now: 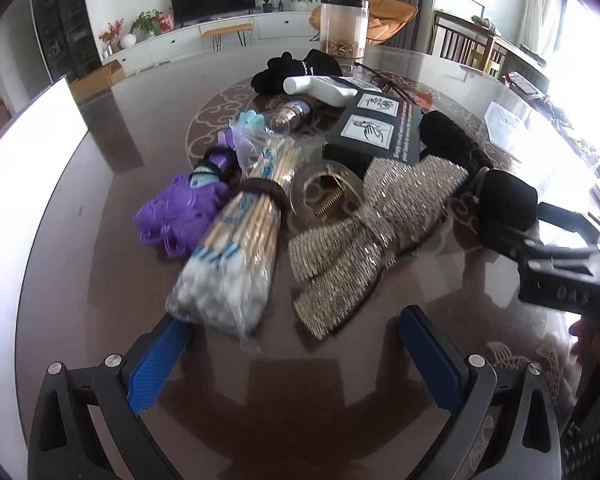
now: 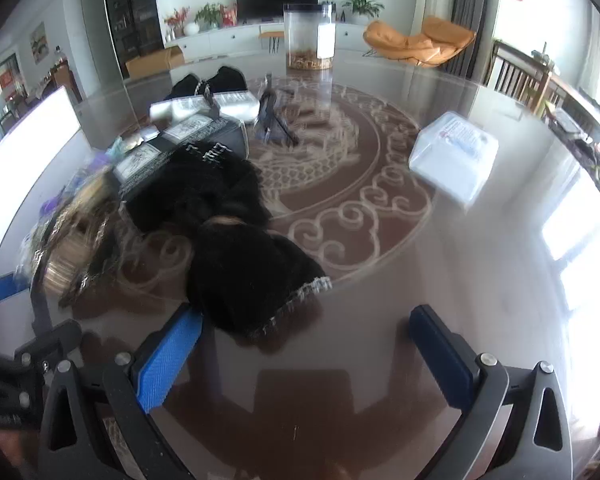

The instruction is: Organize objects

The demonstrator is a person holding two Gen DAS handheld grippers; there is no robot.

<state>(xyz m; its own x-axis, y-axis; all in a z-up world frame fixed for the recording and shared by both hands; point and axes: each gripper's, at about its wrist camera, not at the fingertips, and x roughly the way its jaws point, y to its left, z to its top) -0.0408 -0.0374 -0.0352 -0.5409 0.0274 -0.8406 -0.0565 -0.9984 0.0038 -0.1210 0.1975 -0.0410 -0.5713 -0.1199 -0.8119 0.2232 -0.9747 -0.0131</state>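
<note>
Left wrist view: we recorded the left gripper [image 1: 296, 348] with jaws spread and empty, low over the glass table [image 1: 100, 280]. The cotton-swab bundle [image 1: 236, 248] lay just left of the sequined bow [image 1: 364, 228], which we took as landmark. Right wrist view: the right gripper [image 2: 304, 352] was likewise spread and empty, the black furry bow [image 2: 236, 240] just ahead; the sequined bow was blurred to its left.
</note>
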